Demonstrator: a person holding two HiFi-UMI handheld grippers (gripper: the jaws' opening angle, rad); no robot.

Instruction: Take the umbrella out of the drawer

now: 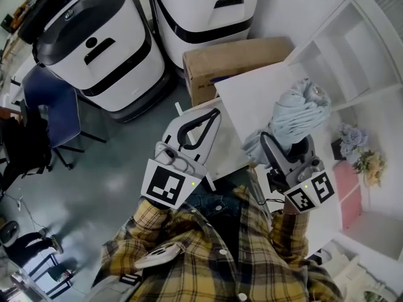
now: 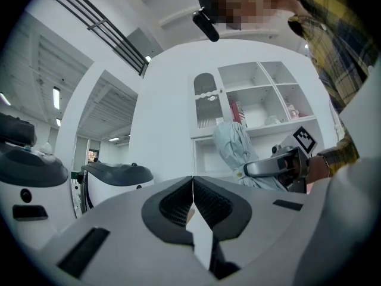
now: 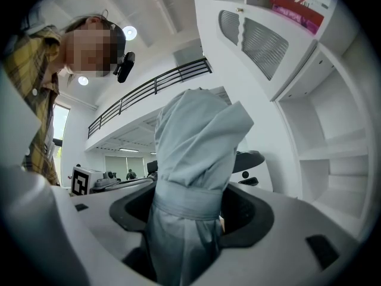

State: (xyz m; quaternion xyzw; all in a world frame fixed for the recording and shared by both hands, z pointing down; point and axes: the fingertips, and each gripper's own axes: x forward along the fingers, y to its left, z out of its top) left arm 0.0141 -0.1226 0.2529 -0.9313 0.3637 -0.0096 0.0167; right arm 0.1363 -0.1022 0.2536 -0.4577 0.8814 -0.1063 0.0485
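A folded pale blue-grey umbrella (image 1: 303, 113) stands upright in the air in front of the white cabinet (image 1: 261, 93). My right gripper (image 1: 288, 146) is shut on it just below its wrap strap. In the right gripper view the umbrella (image 3: 196, 154) fills the space between the jaws of my right gripper (image 3: 187, 213) and rises above them. My left gripper (image 1: 201, 126) hangs to the left of it, shut with nothing between its fingers. In the left gripper view, past my left gripper (image 2: 192, 204), the umbrella (image 2: 235, 145) and my right gripper (image 2: 280, 168) show. No drawer can be made out.
White open shelves (image 1: 352, 49) rise at the right, with flowers (image 1: 362, 151) on one. A cardboard box (image 1: 233, 61) sits on the floor behind the cabinet. Two white-and-black machines (image 1: 94, 43) (image 1: 201, 11) and a blue chair (image 1: 53, 109) stand to the left.
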